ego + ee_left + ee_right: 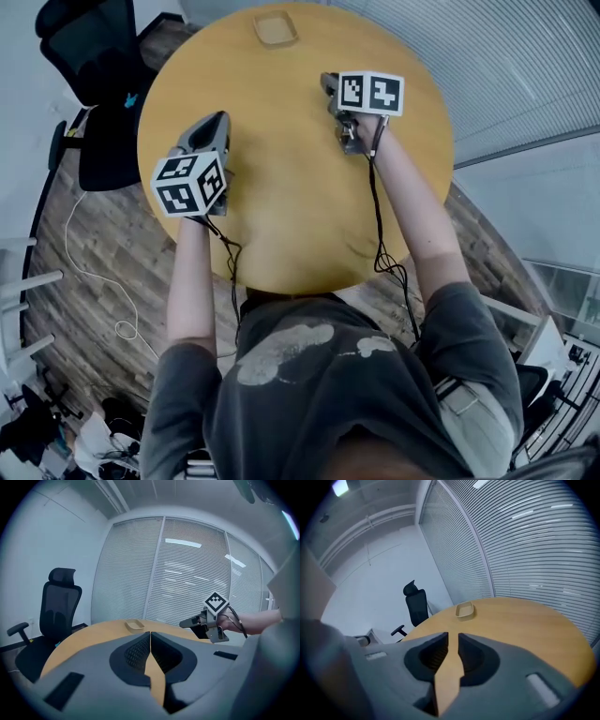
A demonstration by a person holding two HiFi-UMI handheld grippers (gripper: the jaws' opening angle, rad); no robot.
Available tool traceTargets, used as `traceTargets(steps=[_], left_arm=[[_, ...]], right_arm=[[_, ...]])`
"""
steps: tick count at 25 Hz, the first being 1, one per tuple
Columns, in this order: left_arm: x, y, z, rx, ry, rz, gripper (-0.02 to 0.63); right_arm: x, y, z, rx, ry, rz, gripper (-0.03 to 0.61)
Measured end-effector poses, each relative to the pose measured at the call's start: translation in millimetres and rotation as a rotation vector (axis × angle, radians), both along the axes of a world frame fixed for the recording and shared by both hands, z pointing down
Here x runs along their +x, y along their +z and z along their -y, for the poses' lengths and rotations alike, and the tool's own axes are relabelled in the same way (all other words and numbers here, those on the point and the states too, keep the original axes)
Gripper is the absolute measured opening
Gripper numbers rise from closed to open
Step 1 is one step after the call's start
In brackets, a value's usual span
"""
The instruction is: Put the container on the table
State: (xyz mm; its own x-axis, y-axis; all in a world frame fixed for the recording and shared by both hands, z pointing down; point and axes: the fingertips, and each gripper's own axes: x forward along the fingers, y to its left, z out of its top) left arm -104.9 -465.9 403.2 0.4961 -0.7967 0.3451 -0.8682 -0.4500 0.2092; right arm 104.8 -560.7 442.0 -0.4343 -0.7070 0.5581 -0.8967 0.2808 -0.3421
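Observation:
A shallow tan container sits upright on the far side of the round wooden table, with neither gripper touching it. The left gripper view shows the container well ahead of my jaws, and in the right gripper view the container also lies beyond the jaws. My left gripper hovers over the table's left part, shut and empty, its tips touching. My right gripper is over the table's right part, empty, with only a thin slit between its jaws.
A black office chair stands off the table's far left edge. A white cable lies on the wooden floor at left. A wall of blinds runs behind the table. Gripper cords hang over the near table edge.

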Motion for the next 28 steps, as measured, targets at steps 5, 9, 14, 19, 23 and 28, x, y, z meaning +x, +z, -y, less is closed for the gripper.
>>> traceTargets(steps=[5, 9, 14, 19, 23, 28], left_arm=[[24, -15, -59, 0.018, -0.019, 0.007, 0.006], [41, -18, -100, 0.037, -0.017, -0.001, 0.006], [47, -23, -132, 0.05, 0.015, 0.035, 0.006], [53, -21, -154, 0.039, 0.011, 0.019, 0.006], [54, -11, -183, 0.015, 0.007, 0.009, 0.006], [39, -1, -224, -0.008, -0.01, -0.008, 0.006]], right_arm=[[11, -19, -56, 0.033, -0.059, 0.007, 0.02], [15, -18, -93, 0.028, -0.097, 0.015, 0.018], [13, -7, -141, 0.036, -0.134, 0.02, 0.002], [24, 16, -181, 0.001, -0.12, 0.048, 0.002], [26, 29, -211, -0.044, -0.085, 0.104, 0.002], [6, 20, -245, -0.029, -0.111, 0.101, 0.0]])
